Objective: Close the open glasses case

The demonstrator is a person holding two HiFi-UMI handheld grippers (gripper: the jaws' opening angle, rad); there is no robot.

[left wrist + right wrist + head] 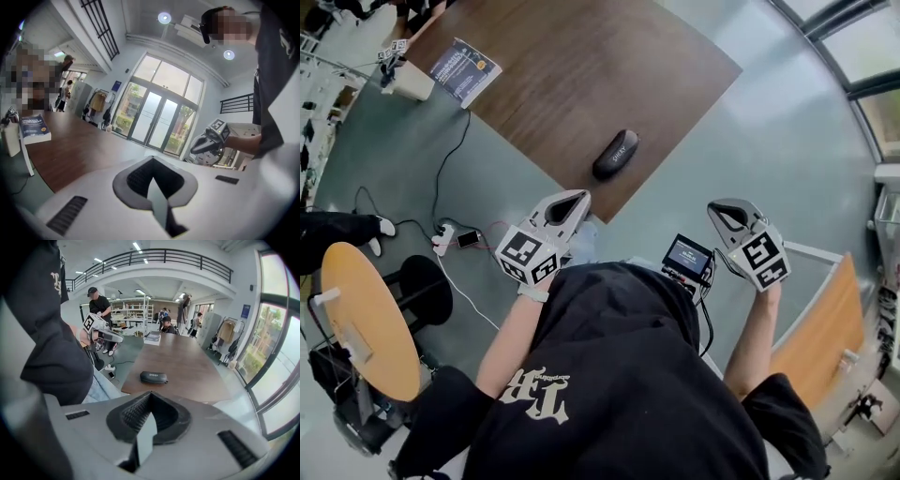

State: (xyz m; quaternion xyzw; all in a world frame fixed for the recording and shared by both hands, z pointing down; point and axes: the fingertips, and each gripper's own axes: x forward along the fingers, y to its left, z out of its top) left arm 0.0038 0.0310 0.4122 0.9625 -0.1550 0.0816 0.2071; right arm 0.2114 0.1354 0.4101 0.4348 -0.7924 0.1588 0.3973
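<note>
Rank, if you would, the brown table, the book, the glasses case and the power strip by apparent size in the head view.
1. brown table
2. book
3. glasses case, narrower than the book
4. power strip; it lies on the floor, farther from the camera, so it may only look smallest

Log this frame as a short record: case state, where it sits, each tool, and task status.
case: glasses case, black, lid looks shut
location: lying flat on the brown table, near its edge
left tool: jaws together, nothing between them
right tool: jaws together, nothing between them
contact: neither tool touches the case; both are held back near the person's body
task status: closing appears done
</note>
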